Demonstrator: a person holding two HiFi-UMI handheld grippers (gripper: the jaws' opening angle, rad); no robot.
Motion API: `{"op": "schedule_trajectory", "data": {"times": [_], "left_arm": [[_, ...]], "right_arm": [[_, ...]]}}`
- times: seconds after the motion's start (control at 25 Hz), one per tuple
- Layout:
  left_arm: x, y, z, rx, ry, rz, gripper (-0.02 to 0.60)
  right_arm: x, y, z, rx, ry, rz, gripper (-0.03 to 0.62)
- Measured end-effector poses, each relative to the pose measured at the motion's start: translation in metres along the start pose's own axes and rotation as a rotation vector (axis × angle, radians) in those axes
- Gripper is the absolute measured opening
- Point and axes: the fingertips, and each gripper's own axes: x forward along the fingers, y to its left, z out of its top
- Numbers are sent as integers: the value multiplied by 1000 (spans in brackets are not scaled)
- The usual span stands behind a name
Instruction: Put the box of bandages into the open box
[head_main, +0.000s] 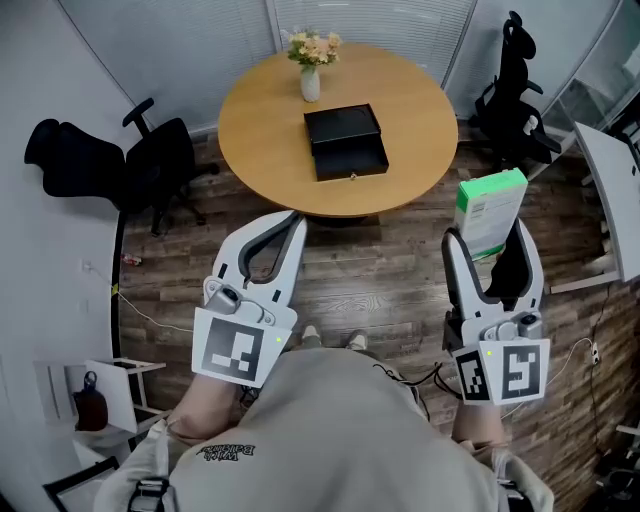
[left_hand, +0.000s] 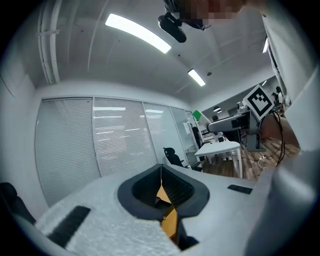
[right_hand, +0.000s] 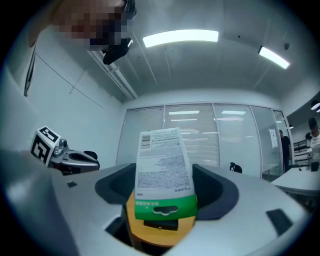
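Closest to the head camera is the light shirt (head_main: 330, 430) of the person who carries the rig. Ahead of it my left tool (head_main: 292, 222) reaches forward at the left side. Its jaws are together, and in the left gripper view they meet in one thin line with nothing between them.

At the right side my right tool (head_main: 488, 240) is clamped on the box of bandages (head_main: 490, 208), a white box with green parts. This box sticks out beyond the tips of the jaws. In the right gripper view its printed white face and its green end fill the middle.

Both tools are over the dark wooden floor (head_main: 380, 270), short of the round tabletop (head_main: 260, 130). On the tabletop lies the open box (head_main: 347, 143). It is black, near the middle, with its open part on the near side. Behind it stands a white vase (head_main: 311, 85) with flowers.

The box of bandages is well apart from the open box, to the right of it and nearer to me. One black office chair (head_main: 150, 165) stands left of the tabletop, and a second chair (head_main: 515, 95) stands at the right.
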Motion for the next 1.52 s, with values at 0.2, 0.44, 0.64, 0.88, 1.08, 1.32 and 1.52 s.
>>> {"op": "schedule_trajectory", "data": {"times": [0.2,0.44,0.64,0.88,1.08,1.32,1.52], "left_arm": [[5,-7,-1,-6,15,14,23],[11,-18,5,-6,19,45,23],[15,-31,8,-6,23,71,23],[19,-48,8,-3,38,90,23],[22,-51,3,-7,51,99,23],[32,-46,-4,-13,53,104,23],[49,-37,-10,-10,43,100,23]], "right_arm": [[1,-7,-6,18,16,30,328],[0,-20,-11,42,24,73,328],[-2,-31,-14,36,19,105,328],[-4,-41,-24,47,30,144,328],[2,-41,-31,40,39,174,328],[15,-41,-39,31,50,189,328],[32,-43,-47,9,63,200,328]]}}
